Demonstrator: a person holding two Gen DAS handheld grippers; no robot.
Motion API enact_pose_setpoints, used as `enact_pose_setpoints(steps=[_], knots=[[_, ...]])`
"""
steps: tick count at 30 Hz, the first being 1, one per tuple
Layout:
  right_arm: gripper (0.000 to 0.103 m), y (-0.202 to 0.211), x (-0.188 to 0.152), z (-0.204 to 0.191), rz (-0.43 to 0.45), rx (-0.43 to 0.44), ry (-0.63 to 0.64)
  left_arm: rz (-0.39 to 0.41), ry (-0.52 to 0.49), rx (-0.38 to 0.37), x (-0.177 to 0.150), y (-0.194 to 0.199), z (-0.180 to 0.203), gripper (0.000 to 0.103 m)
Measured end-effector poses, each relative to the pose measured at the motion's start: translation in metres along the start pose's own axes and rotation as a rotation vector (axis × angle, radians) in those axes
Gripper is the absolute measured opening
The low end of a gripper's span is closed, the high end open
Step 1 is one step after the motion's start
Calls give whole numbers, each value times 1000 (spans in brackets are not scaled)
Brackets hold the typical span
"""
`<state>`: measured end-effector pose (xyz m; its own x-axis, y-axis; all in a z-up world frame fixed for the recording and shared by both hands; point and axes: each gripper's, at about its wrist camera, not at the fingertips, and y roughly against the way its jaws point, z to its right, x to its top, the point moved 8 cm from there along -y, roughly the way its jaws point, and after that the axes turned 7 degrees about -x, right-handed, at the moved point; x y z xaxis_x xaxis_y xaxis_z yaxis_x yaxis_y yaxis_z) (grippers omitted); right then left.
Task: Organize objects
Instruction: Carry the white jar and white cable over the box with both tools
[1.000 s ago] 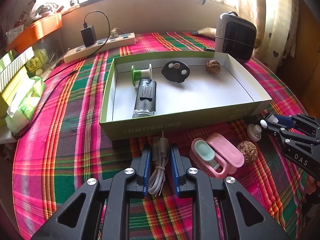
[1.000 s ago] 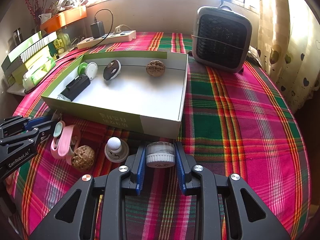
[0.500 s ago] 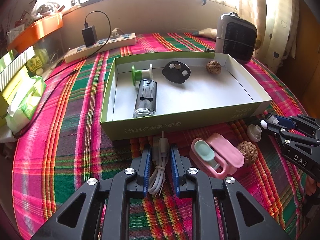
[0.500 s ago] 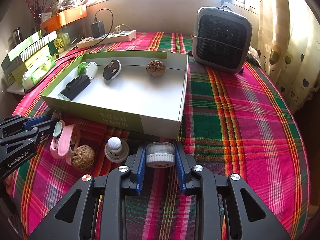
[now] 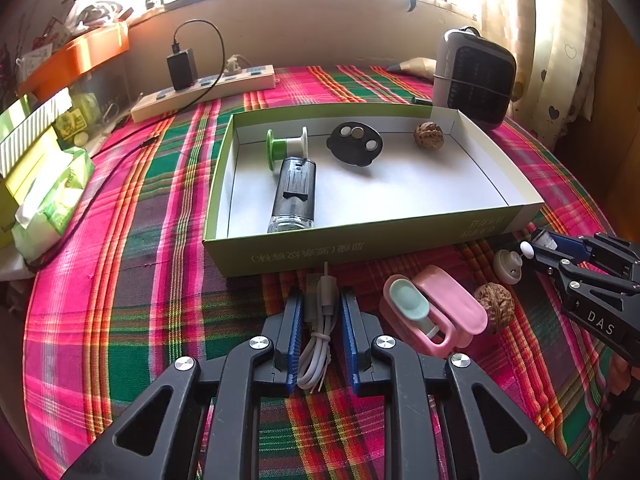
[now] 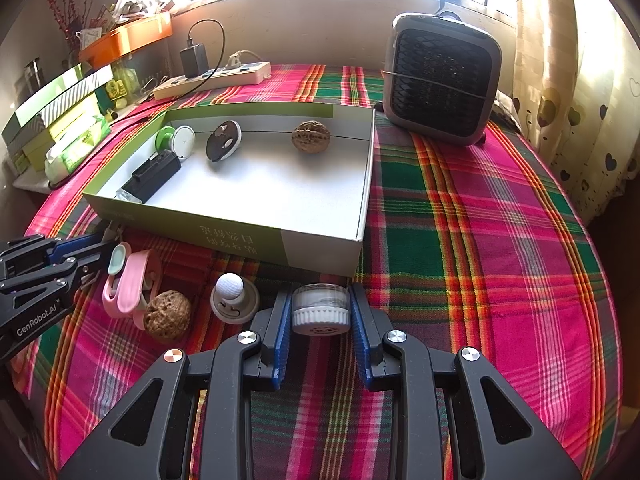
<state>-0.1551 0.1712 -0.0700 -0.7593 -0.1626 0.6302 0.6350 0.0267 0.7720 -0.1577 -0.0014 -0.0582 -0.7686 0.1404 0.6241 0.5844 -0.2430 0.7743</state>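
Lifting both loads straight up before heading toward the green box seems the safest course, since its near wall stands right ahead of each hand-held gripper. The left hand-held gripper is clamped on the bundled white cable, low centre of its view; the right hand-held gripper is clamped on the small white-lidded jar. Inside the box, the right half lies bare between the walnut and the near wall. The pink case and knob crowd the desk between the grippers.
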Motion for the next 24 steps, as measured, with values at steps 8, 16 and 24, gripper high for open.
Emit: enact_pose_setpoints(steps=[8,16,24], knots=[[28,4,1,-1,8,4,-5,0,5,-3,0,2,-1,16],[28,11,3,-1,24,5,-13,14,19,-4,1,9,-3,16],[28,21,6,-1,48,11,-19,49,19,-10,7,23,1,16]])
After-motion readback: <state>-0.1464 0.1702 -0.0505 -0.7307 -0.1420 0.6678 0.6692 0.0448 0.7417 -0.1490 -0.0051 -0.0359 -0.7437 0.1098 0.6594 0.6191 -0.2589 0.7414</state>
